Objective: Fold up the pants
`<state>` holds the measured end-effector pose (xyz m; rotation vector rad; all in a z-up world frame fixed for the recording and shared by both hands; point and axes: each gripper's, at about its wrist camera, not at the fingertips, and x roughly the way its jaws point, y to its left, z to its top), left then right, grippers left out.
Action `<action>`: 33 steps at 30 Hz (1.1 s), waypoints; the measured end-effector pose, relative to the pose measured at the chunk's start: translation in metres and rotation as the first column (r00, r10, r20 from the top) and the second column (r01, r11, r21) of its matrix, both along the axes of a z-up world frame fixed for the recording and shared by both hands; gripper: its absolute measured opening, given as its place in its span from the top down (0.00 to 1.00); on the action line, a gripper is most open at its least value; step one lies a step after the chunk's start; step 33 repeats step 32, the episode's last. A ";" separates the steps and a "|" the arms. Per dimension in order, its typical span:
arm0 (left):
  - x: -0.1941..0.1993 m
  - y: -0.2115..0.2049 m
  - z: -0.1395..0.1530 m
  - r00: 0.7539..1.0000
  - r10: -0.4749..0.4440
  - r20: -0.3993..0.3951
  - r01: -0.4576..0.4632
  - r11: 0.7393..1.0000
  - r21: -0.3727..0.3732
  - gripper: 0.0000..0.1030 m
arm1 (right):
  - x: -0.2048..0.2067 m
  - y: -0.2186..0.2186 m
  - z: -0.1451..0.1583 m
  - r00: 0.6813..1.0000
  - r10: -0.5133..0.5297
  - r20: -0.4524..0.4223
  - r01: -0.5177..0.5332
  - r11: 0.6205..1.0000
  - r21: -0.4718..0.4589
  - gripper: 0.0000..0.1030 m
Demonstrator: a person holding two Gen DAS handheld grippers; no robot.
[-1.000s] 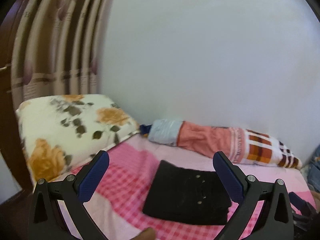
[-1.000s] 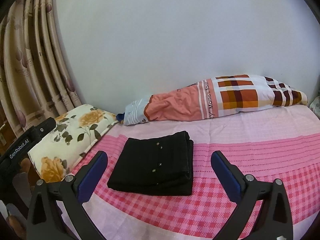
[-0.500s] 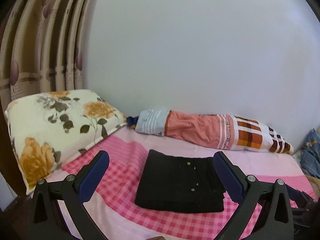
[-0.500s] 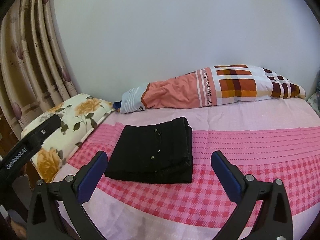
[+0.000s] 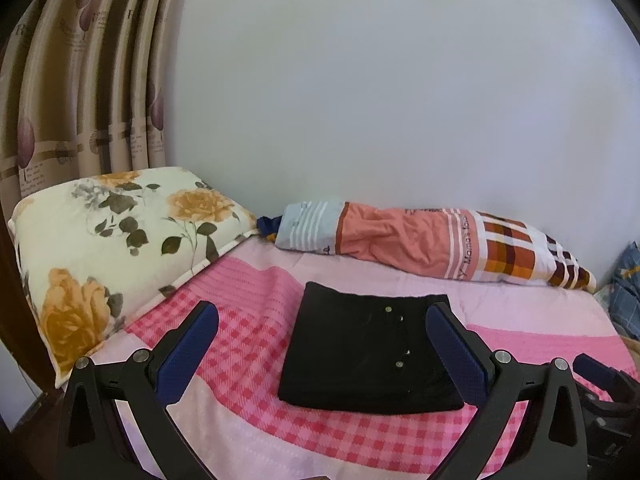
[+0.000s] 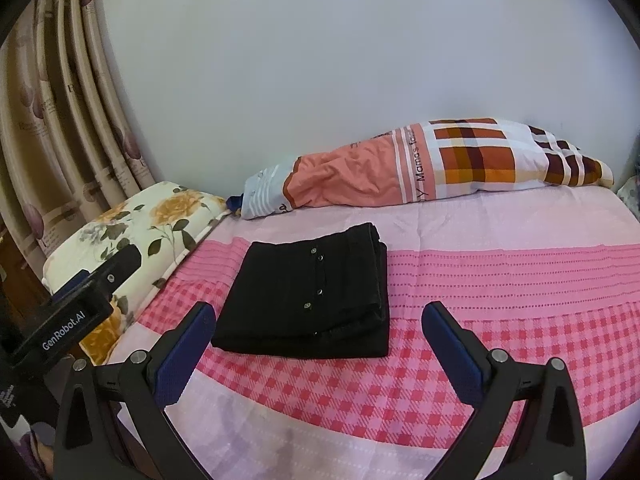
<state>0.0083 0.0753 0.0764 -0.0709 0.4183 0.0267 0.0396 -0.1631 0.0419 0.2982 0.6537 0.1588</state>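
Note:
The black pants [image 5: 360, 356] lie folded into a compact rectangle on the pink checked bedspread [image 5: 248, 360], metal studs facing up. They also show in the right wrist view [image 6: 308, 300]. My left gripper [image 5: 322, 316] is open and empty, held above the bed's near edge in front of the pants. My right gripper [image 6: 320, 314] is open and empty, also short of the pants, to their right. The left gripper's body [image 6: 72, 312] shows at the left of the right wrist view.
A floral pillow [image 5: 108, 240] lies at the bed's left end. A long orange and plaid bolster [image 5: 432, 240] lies along the white wall. Striped curtains [image 5: 80, 80] hang at the left. Blue patterned cloth [image 5: 626, 292] sits at the far right.
Both grippers have drawn slightly back and turned; the pants lie still and folded. Jaws stay open.

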 end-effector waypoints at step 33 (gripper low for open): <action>0.016 -0.017 -0.012 0.998 -0.064 -0.030 0.066 0.994 0.083 0.00 | 0.021 -0.010 -0.028 0.996 0.008 -0.085 -0.005 0.999 0.036 0.00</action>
